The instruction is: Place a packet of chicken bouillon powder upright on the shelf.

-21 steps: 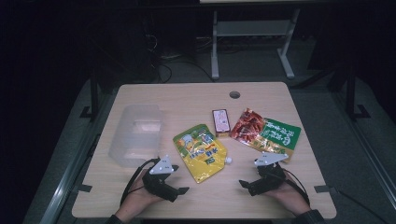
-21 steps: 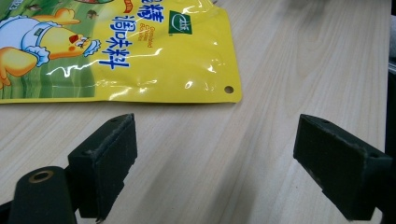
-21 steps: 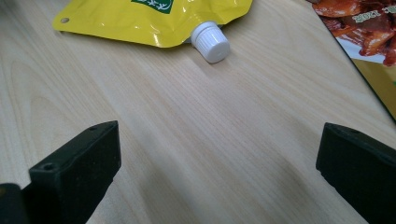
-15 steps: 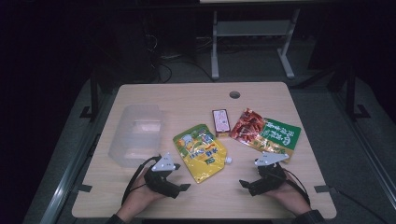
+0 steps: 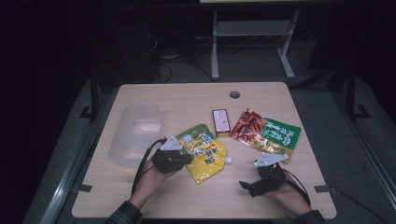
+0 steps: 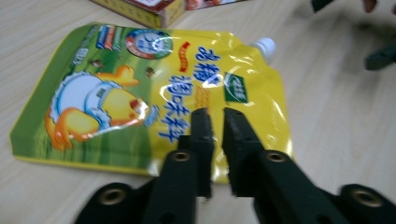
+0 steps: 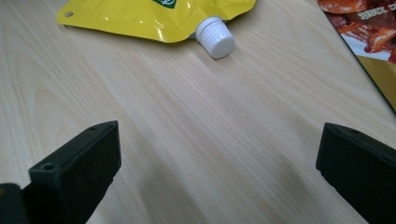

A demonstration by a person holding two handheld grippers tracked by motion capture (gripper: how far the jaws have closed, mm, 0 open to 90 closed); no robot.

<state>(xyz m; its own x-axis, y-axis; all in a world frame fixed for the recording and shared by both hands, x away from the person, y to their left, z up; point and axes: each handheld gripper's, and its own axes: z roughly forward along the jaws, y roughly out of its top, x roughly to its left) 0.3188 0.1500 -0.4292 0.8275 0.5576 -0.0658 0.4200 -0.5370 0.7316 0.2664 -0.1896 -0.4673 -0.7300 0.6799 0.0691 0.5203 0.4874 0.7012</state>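
The worktop (image 5: pixel 205 98) is looked down on from above the person's side in the high view, facing forward, far enough for its whole surface to be taken in. The left tool view is taken from close above the yellow pouch (image 6: pixel 154 88), along that tool's own jaws. The right tool view is held low and near over bare wood, facing the pouch's white cap (image 7: pixel 215 37). The pouch is shared by all three views.
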